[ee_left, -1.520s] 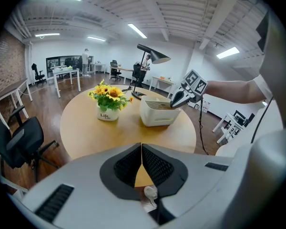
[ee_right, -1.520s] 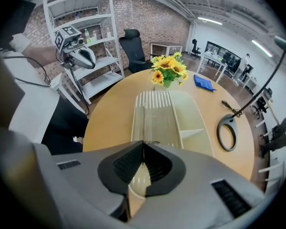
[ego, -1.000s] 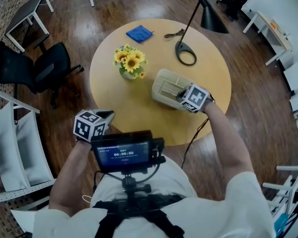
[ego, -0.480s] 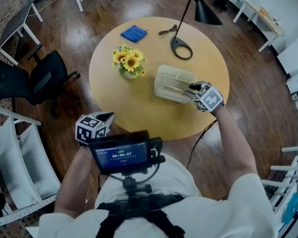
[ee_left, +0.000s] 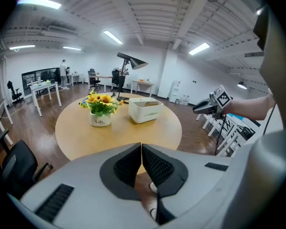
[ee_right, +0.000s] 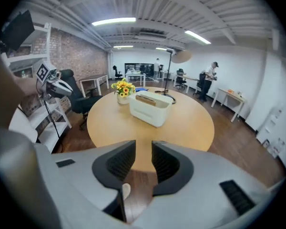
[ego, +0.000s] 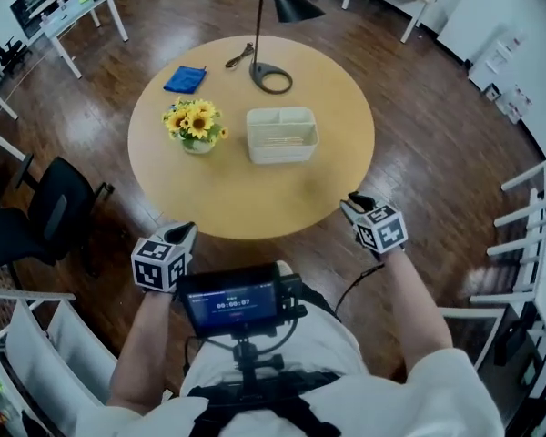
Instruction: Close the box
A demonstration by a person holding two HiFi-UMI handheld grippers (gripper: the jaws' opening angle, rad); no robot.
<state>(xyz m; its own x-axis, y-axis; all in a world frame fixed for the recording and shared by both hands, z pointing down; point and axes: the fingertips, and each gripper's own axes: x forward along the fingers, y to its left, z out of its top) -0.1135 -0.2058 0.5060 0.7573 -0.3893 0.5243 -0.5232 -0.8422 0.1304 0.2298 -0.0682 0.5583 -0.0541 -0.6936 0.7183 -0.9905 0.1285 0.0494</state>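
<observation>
The white box (ego: 282, 135) stands in the middle of the round wooden table (ego: 246, 203), and its top looks level. Nothing touches it. My right gripper (ego: 355, 206) hovers at the table's near right edge, well short of the box (ee_right: 150, 109). Its jaws stand open, with only table and floor showing in the gap (ee_right: 143, 161). My left gripper (ego: 180, 238) hangs off the near left edge, its jaws shut on nothing (ee_left: 141, 151). From there the box (ee_left: 145, 109) is far ahead, and the right gripper (ee_left: 209, 106) shows to its right.
A vase of sunflowers (ego: 193, 121) stands left of the box. Behind it are a blue cloth (ego: 185, 78) and a black lamp base (ego: 271, 77) with its shade (ego: 291, 7) overhead. A black chair (ego: 36, 217) stands at the left, white racks (ego: 528, 235) at the right.
My right gripper has come off the box and drawn back to the table's near edge. The view has backed away, so the table now sits farther off. The left gripper stayed low by the near edge.
</observation>
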